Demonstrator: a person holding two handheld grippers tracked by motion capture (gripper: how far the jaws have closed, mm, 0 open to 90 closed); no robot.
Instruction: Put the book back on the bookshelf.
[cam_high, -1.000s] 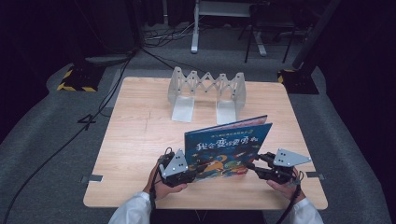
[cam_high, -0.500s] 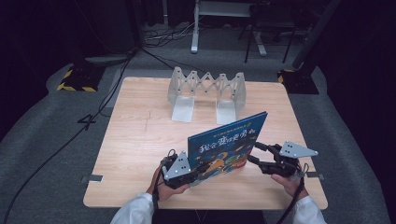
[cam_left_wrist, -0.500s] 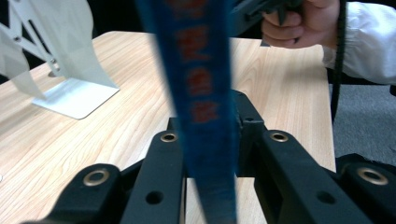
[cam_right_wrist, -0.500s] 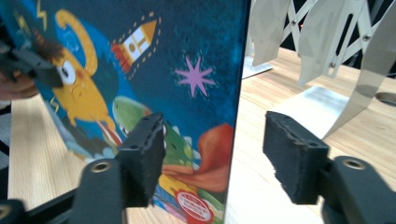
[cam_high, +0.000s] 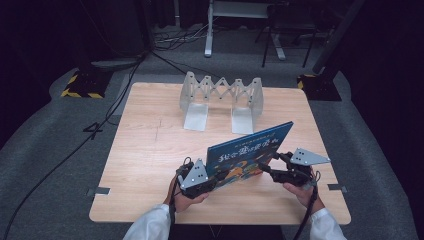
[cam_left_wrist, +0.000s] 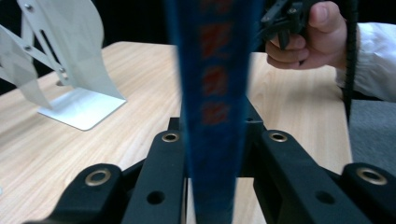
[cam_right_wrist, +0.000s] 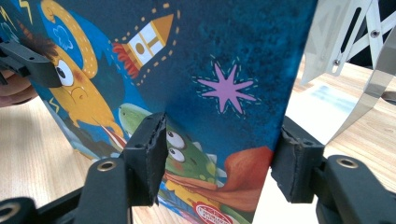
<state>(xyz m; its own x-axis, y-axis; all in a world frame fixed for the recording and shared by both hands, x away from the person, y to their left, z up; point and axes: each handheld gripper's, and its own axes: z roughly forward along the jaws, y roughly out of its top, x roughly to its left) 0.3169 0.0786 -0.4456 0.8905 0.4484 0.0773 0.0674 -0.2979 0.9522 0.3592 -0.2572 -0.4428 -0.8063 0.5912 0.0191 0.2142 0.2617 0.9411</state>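
Book (cam_high: 248, 152) now tilted steeper than a second ago, upright at lower centre of desk (cam_high: 150, 150), left tool (cam_high: 212, 181) clamped on its spine edge, right tool (cam_high: 274, 167) jaws just narrowing, gaping astride its right edge, rack (cam_high: 222, 100) behind.

Book (cam_left_wrist: 212, 107) spine blurred, lettering unreadable; top edge cut off.

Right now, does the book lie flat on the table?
No, the book stands upright on its lower edge, and the left tool is clamped on its spine end.
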